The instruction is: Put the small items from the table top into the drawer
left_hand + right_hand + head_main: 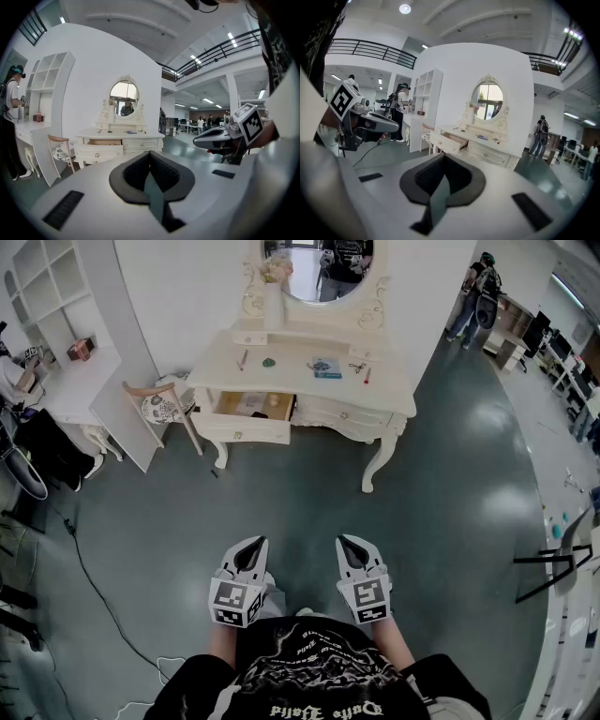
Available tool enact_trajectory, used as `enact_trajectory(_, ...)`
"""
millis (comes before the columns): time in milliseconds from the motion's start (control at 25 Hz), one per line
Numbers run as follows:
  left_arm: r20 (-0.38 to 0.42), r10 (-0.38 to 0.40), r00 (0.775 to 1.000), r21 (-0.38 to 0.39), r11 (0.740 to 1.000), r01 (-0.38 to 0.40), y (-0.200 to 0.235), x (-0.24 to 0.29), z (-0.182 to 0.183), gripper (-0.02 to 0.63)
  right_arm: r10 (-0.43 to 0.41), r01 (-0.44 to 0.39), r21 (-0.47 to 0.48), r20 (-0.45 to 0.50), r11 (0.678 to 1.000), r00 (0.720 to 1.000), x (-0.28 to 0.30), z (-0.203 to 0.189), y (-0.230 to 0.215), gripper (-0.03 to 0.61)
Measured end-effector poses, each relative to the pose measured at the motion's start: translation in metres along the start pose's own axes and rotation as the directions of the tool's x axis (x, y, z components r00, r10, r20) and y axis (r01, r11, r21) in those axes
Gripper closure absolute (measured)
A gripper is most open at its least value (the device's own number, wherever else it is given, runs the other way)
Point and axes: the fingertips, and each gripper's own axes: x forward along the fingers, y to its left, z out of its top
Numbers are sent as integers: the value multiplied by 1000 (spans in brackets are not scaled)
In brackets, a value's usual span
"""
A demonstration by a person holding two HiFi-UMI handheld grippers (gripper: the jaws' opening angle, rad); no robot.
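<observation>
Grey-green floor (450, 502) filled most of the head view, and the white desk (394, 395) stood against the wall at its far side, below an oval mirror (314, 268). We stood well apart from the desk, facing it squarely.

The left tool (249, 554) and the right tool (352, 551) were held side by side in front of our body, both pointing toward the desk. In each gripper view the dark pads met along one seam, so both tools were closed together with nothing between them. We judged this to be a carrying posture: nothing was within reach, so the jaws had no reason to stand apart.

The drawer (253, 407) in the desk's front, on the side nearer the chair (164, 404), was pulled out, its wooden inside exposed to receive things dropped from above.

The small items lay spread along the desk top, behind and beside the drawer:
- a pink stick (243, 359)
- a green piece (269, 362)
- a blue flat packet (326, 367)
- a red stick (367, 376)

A thin dark item between the last two was too small to name.

None of them was yet in the drawer, as far as we could see. We judged that the task stood at its approach, with the walk to the desk needed first.
</observation>
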Motion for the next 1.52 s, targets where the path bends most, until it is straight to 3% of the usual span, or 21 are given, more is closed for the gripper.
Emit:
enact_trajectory(640, -12, 7, 1000, 29, 1000, -6, 16, 10, 1, 598, -44, 43, 49, 12, 998, 999, 10, 0, -18, 569)
enact_trajectory(1520, -15, -11, 1000, 23, 1000, 11, 133, 82, 27, 598, -82, 83, 60, -11, 995, 997, 125, 41, -34, 568)
